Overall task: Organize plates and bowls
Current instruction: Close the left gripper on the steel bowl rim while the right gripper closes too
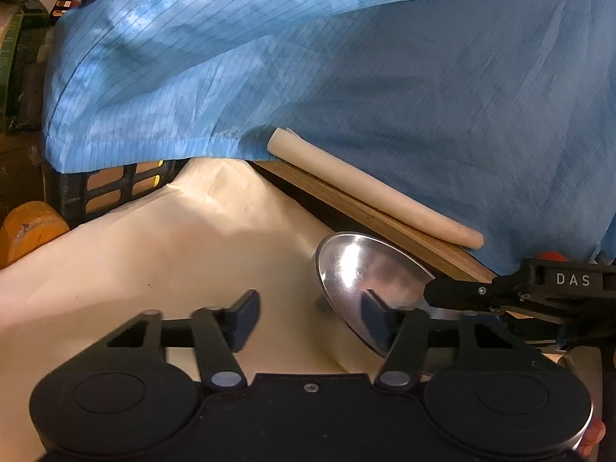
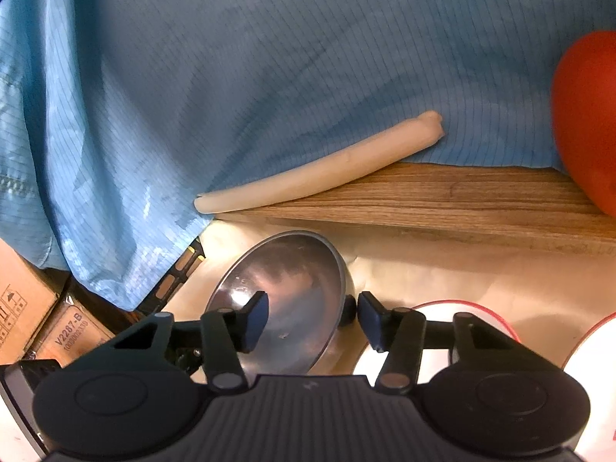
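A shiny steel bowl (image 1: 358, 269) (image 2: 292, 288) stands tilted on its edge on the cream paper cover (image 1: 154, 254). My left gripper (image 1: 311, 317) is open. Its right pad sits inside the bowl and its left pad is well clear of the outside wall. My right gripper (image 2: 313, 319) is open too and straddles the rim, with its left pad inside the bowl and its right pad a small gap outside the wall. From the right of the left wrist view a black finger (image 1: 450, 294) of the right gripper reaches the rim. Two white plates with red rims (image 2: 439, 319) (image 2: 593, 350) lie under the right gripper.
A rolled cream sheet (image 1: 377, 196) (image 2: 319, 169) lies on a wooden board (image 2: 462, 200) behind the bowl. A blue cloth (image 1: 308, 57) hangs over everything beyond. A black crate (image 1: 115, 188), cardboard boxes (image 2: 38, 308) and a red object (image 2: 589, 115) stand around.
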The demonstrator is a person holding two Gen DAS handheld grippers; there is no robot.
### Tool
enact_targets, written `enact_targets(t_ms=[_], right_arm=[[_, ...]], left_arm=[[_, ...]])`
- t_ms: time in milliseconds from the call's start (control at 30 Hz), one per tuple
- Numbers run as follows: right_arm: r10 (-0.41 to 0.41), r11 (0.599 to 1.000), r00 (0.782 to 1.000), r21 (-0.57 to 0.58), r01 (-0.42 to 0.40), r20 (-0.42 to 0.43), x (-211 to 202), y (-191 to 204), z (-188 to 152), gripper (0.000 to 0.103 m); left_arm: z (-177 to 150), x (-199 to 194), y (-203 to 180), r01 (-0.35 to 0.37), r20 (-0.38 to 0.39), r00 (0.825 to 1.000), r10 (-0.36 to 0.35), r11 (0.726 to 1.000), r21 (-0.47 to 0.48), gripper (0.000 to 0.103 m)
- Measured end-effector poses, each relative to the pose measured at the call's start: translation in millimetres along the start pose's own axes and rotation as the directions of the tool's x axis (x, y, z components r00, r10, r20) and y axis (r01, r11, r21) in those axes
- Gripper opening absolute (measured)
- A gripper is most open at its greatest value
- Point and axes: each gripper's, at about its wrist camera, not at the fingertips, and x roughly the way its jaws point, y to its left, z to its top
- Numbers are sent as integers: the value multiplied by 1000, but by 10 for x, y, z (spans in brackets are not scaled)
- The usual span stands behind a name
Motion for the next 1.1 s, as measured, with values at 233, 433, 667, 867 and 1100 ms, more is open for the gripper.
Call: enact_targets(t_ms=[233,433,667,867,1100], right_arm=[[-20,1000,1000,-8,20,1,6,11,-14,41],[-24,1000,1000,-20,24,4,-7,20,-23,30],[-20,999,1000,-35,19,-11,-4,59,-49,29],[-10,999,1000,-52,9,-25,-44,164,-106,29],[-10,997,1000,-72,8,-17,-214,306,-253,29]], left_arm=[[-6,2,10,13,6,1000,-13,1000,-8,43],[-14,-26,-21,20,20,1000,-20,1000,10,28],[-7,-85,-11,10,26,1000,-9,1000,-9,26],[1,-279,-57,-9,55,998,8,1000,2,25],[-102,-526,-65,-23,49,999,23,1000,0,25]])
